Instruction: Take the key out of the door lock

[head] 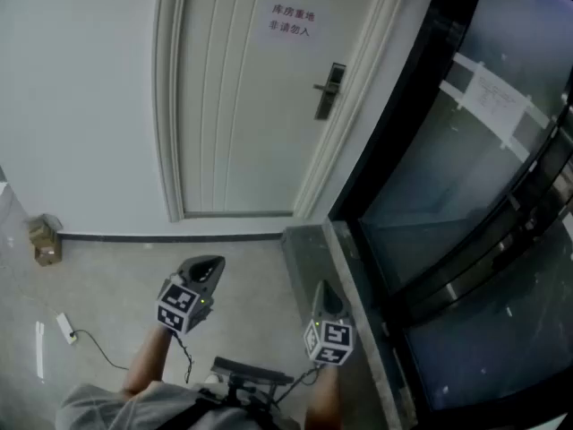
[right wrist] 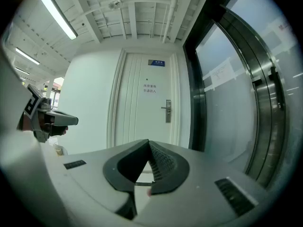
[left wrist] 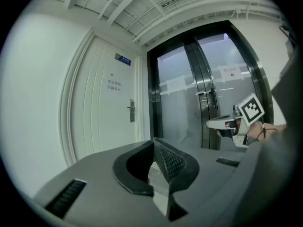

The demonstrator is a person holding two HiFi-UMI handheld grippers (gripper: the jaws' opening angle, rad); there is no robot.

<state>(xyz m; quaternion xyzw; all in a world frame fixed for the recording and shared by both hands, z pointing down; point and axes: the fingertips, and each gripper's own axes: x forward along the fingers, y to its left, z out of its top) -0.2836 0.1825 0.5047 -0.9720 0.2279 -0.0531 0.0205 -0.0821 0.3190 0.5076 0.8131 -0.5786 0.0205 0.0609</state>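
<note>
The white door [head: 237, 97] stands ahead with its metal lock and lever handle [head: 328, 90] on the right side. The lock also shows in the left gripper view [left wrist: 131, 110] and the right gripper view [right wrist: 167, 110]. At this distance I cannot make out a key in it. My left gripper [head: 208, 263] and right gripper [head: 320, 288] are held low over the floor, far short of the door. Both are shut with nothing between the jaws, as their own views show for the left gripper [left wrist: 154, 142] and the right gripper [right wrist: 149, 144].
A paper notice [head: 291, 21] is stuck high on the door. Dark-framed glass doors [head: 466, 195] fill the right side, behind a grey stone ledge [head: 309, 249]. A small cardboard box [head: 43, 240] sits by the left wall, and a white plug with a cable [head: 65, 328] lies on the floor.
</note>
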